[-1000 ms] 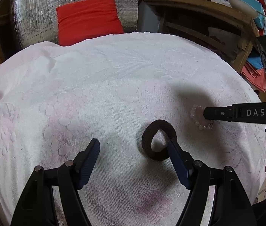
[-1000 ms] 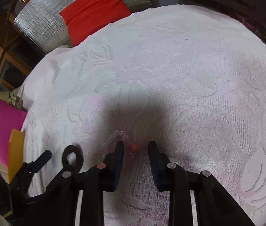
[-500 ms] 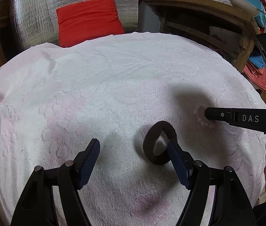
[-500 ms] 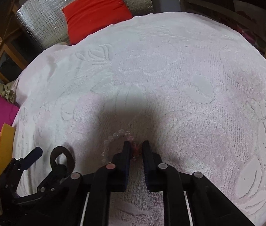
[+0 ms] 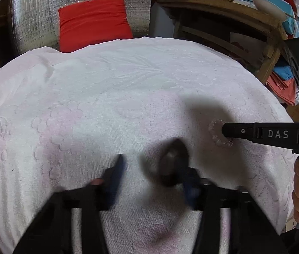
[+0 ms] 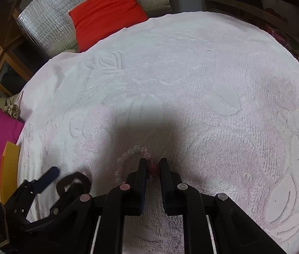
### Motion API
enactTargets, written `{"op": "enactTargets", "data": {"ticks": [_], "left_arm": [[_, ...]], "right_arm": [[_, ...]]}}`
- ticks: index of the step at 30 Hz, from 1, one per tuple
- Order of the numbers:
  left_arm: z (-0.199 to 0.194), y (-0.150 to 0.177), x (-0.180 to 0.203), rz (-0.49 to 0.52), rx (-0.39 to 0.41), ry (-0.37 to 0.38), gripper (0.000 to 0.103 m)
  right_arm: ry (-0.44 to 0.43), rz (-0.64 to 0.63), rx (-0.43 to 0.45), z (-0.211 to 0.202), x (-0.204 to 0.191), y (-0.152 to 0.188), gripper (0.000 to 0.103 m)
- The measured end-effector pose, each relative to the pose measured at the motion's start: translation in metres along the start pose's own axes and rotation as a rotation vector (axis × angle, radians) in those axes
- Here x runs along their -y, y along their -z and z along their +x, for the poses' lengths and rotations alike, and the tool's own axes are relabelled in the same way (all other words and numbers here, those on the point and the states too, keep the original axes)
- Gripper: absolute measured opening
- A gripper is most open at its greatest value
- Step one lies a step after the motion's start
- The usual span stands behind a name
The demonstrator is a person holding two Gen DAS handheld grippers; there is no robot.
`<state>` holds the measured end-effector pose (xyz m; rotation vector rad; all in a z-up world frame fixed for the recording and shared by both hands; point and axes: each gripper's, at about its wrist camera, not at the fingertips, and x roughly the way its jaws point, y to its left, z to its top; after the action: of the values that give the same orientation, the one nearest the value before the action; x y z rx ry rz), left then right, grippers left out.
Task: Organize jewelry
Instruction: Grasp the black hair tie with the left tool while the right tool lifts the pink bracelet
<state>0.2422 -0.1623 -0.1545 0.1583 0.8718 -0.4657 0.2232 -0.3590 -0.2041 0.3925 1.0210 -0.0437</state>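
Right wrist view shows the right claw (image 6: 153,165) clamped on the bead bracelet (image 6: 128,158), while at 8 o'clock the left claw (image 6: 64,180), fingers apart, touches the dark hair tie (image 6: 73,183) on the white towel (image 6: 191,84).

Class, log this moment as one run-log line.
right gripper: shut on clear bead bracelet | left gripper: open beside dark hair tie | white towel

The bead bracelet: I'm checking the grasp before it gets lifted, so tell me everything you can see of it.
The bead bracelet is a small loop of clear, glassy round beads with a red charm or knot at one point. It lies flat on the white towel, right of the dark hair tie. The right claw has closed to a narrow gap around the red part; the bead arc curves out to its left. In the left wrist view that claw covers the loop's right side.
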Motion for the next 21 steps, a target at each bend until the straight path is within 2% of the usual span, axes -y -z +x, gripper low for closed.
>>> {"op": "enactTargets", "data": {"ticks": [2, 5, 15, 21], "left_arm": [[0.001, 0.0, 0.0, 0.005, -0.002, -0.002, 0.022], [0.001, 0.0, -0.002, 0.004, 0.001, 0.004, 0.014], [-0.006, 0.002, -0.009, 0.003, 0.013, -0.033, 0.009], [-0.017, 0.002, -0.023, -0.015, 0.025, -0.065, 0.009]], "right_arm": [[0.0, 0.002, 0.001, 0.0, 0.0, 0.0, 0.013], [0.001, 0.001, 0.001, 0.0, 0.0, 0.0, 0.013], [-0.005, 0.009, 0.011, -0.003, 0.0, -0.001, 0.013], [-0.067, -0.004, 0.044, -0.011, -0.015, -0.001, 0.013]]}}
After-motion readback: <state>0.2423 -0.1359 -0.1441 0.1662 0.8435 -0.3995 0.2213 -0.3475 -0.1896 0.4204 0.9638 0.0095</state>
